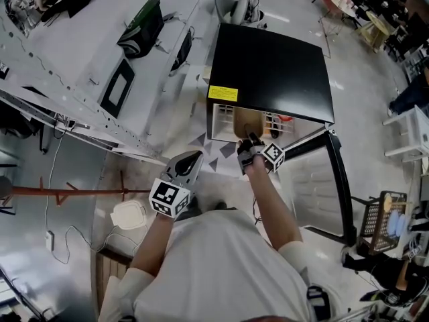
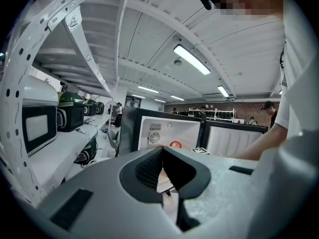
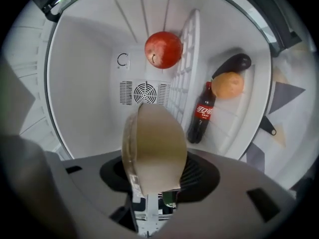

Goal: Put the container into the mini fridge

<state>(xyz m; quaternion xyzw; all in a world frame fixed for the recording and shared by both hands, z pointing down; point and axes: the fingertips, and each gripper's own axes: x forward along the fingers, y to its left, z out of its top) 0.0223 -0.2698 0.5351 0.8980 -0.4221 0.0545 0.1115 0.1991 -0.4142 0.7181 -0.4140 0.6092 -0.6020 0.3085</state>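
Observation:
The black mini fridge [image 1: 268, 66] stands in front of me with its door [image 1: 315, 180] swung open to the right. My right gripper [image 1: 253, 149] is at the fridge mouth, shut on a beige container [image 3: 157, 148] with a clear lid, held on edge. The same container [image 1: 247, 121] pokes into the opening. Inside the white fridge [image 3: 84, 83] are a wire shelf [image 3: 187, 68], a red round fruit [image 3: 163, 49], a cola bottle [image 3: 202, 113], an orange [image 3: 228, 85] and a dark aubergine [image 3: 234, 63]. My left gripper [image 1: 186, 168] hangs back to the left, jaws together and empty.
A white metal rack [image 1: 80, 79] with dark appliances runs along the left. A microwave [image 2: 35, 123] sits on its shelf. A white lidded dish [image 1: 129, 215] lies on the floor by my left arm. A wire basket [image 1: 385, 223] stands at the right.

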